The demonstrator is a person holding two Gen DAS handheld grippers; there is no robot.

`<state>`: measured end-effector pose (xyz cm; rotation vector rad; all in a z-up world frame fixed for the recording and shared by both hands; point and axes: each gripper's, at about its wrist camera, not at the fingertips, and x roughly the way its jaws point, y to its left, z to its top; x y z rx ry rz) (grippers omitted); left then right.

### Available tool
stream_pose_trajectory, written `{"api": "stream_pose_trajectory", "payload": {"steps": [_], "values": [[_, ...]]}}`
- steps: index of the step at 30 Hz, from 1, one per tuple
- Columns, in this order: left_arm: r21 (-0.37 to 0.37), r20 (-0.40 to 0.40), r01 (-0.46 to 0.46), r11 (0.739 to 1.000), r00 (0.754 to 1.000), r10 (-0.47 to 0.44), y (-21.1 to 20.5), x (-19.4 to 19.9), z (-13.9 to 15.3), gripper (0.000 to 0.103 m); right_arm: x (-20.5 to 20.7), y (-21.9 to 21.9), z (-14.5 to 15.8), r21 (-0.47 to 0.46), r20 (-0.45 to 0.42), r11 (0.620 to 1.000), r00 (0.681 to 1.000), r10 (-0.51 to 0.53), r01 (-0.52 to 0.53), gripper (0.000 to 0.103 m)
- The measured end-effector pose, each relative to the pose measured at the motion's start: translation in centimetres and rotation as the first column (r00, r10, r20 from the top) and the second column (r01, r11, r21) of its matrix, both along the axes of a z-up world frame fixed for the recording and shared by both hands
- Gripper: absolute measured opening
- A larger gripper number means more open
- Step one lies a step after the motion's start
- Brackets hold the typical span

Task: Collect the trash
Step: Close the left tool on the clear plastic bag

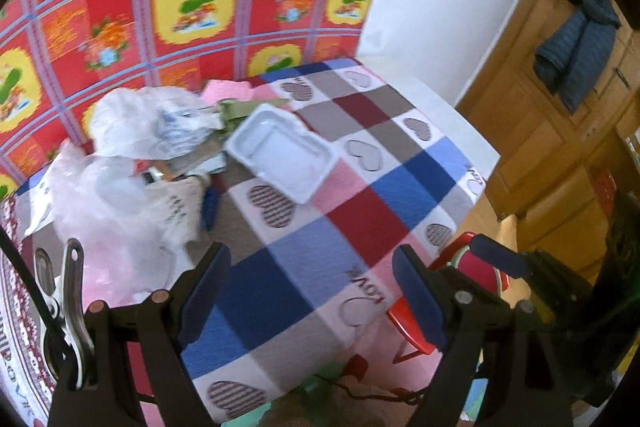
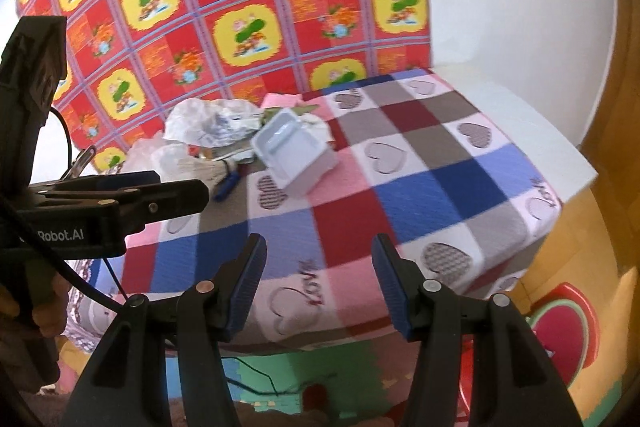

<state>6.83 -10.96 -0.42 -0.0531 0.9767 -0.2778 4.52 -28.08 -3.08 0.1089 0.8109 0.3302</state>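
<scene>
On the checked heart-pattern tablecloth lies a pile of trash. It holds a white plastic tray, crumpled white plastic bags, a translucent bag and a blue pen-like item. My left gripper hovers open over the near part of the cloth, short of the pile, with nothing between its fingers. The right gripper is open and empty too, above the table's near edge.
A red and yellow patterned sheet hangs behind the table. A red stool with a watermelon seat stands at the right, by a wooden door with a dark jacket. A metal clip sits at the left.
</scene>
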Motion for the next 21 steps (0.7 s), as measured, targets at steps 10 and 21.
{"api": "stream_pose_trajectory", "payload": {"steps": [10,21], "values": [[-0.001,-0.006,-0.177,0.984,0.984,0.177,7.0,-0.1,0.1,0.087,2.5,4.9,0.4,0.008,-0.002,0.991,0.991,0.133,-0.133,0.056],[-0.007,-0.048,-0.372,0.928,0.927,0.371,12.7,2.6,-1.1,0.087,7.0,8.5,0.5,0.016,-0.012,0.96,0.96,0.281,-0.28,0.056]]}}
